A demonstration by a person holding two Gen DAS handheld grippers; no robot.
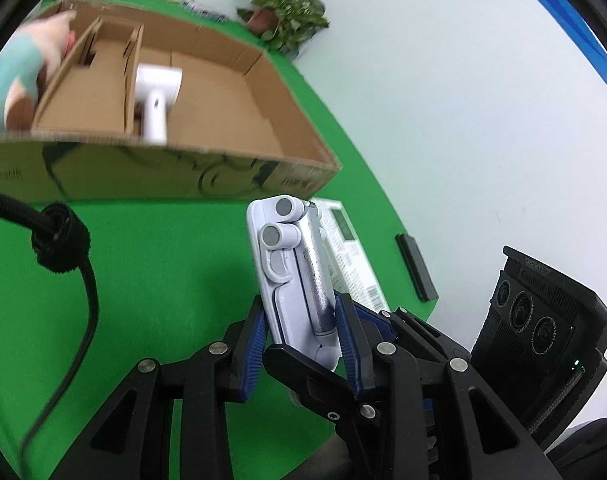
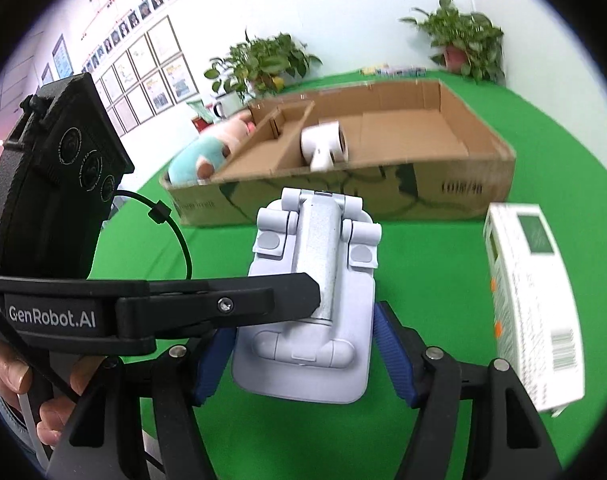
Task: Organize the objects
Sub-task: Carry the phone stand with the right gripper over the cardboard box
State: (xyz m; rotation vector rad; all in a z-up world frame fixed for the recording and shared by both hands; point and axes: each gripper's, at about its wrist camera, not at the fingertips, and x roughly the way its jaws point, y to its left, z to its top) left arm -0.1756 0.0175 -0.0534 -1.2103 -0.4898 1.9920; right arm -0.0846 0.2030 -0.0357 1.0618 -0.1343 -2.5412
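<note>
A pale lavender folding phone stand hangs above the green table, held from two sides. My left gripper is shut on it, blue pads pressing its narrow edges. In the right wrist view the phone stand faces me flat. My right gripper is shut on its base plate, one blue pad on either side. The left gripper's black finger reaches in from the left across the stand's silver arm. A divided cardboard box lies open behind, with a white hair dryer inside.
A teal and pink plush toy lies at the box's left end. A white carton with a barcode lies to the right on the green cloth. A black bar lies near the table edge. Potted plants stand at the back.
</note>
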